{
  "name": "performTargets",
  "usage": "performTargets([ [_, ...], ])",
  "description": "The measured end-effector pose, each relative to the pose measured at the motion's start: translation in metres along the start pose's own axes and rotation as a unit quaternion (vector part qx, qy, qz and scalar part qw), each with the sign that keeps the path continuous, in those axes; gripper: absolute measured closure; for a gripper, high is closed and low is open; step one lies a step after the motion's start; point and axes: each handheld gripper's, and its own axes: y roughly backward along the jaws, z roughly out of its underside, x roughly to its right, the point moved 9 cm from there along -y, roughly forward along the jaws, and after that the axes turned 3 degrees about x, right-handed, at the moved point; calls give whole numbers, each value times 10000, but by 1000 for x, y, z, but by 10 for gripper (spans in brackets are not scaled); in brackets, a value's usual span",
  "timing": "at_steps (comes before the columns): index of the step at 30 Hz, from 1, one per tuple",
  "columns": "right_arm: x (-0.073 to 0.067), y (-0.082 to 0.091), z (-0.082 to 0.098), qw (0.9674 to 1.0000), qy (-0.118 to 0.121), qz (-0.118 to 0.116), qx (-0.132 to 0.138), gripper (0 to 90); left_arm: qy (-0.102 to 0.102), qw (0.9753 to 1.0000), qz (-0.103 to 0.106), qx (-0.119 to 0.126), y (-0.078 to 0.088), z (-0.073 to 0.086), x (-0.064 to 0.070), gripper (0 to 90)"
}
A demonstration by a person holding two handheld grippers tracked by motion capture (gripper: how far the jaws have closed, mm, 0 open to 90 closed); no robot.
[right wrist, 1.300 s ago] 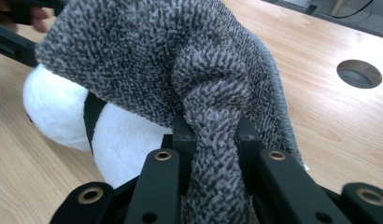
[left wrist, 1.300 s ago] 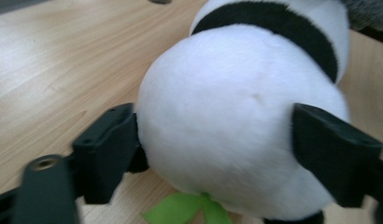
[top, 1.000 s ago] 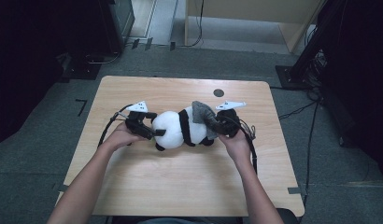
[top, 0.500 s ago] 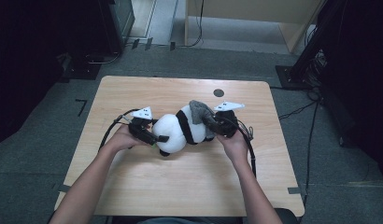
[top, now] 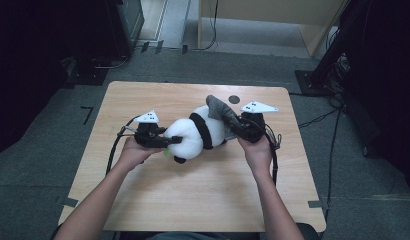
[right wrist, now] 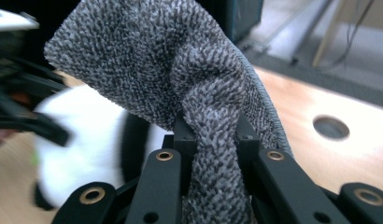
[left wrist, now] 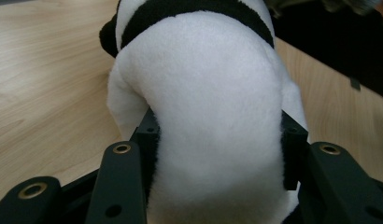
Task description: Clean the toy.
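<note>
A black-and-white panda plush (top: 195,135) hangs between my two grippers just above the wooden table (top: 193,200). My left gripper (top: 172,141) holds its white end. In the left gripper view its jaws have just been closing, and the pads now press into the plush (left wrist: 213,93) from both sides of the left gripper (left wrist: 220,149). My right gripper (top: 238,127) is shut on a grey knitted cloth (top: 220,111) lying against the plush's other end. The right gripper view shows the cloth (right wrist: 180,70) bunched between the jaws of the right gripper (right wrist: 213,135), rising above them.
A dark round hole (top: 234,99) sits in the table near its far edge, just behind the right gripper; the hole (right wrist: 332,127) also appears in the right gripper view. Cables trail from both grippers. Dark equipment and a wooden cabinet stand on the floor beyond the table.
The left jaws have closed onto the plush's white end. Both hands have risen, lifting the plush and cloth a little off the table.
</note>
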Motion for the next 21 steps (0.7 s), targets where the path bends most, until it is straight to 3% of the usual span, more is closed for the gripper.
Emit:
performTargets([
  [2,-13,7,-9,9998,48,-142,119,783,293,9994,-88,191,2,-5,1,506],
  [4,-30,8,-12,9994,124,-305,144,783,335,9985,-282,343,3,-6,0,506],
  [5,-36,7,-11,9991,128,-377,124,783,411,9975,-397,424,3,-7,0,508],
  [6,-47,5,-9,9984,143,-537,90,783,531,9965,-415,497,4,-8,-1,508],
  [7,-54,2,-7,9979,150,-633,66,784,828,9938,-386,630,5,-10,0,508],
  [8,-67,-3,-2,9969,193,-768,-20,784,897,9927,-387,701,5,-11,-1,507],
  [11,-94,-15,10,9939,331,-1029,-222,785,853,9917,-527,800,6,-14,4,507],
  [13,-111,-25,20,9919,491,-1120,-350,785,944,9903,-533,865,5,-16,7,506],
  [15,-119,-34,29,9902,608,-1159,-476,785,1079,9882,-516,959,4,-17,12,506],
  [18,-129,-44,43,9887,658,-1244,-516,788,1010,9882,-651,945,2,-17,15,509],
  [21,-138,-49,53,9866,676,-1378,-559,789,1164,9872,-618,902,0,-14,14,509],
])
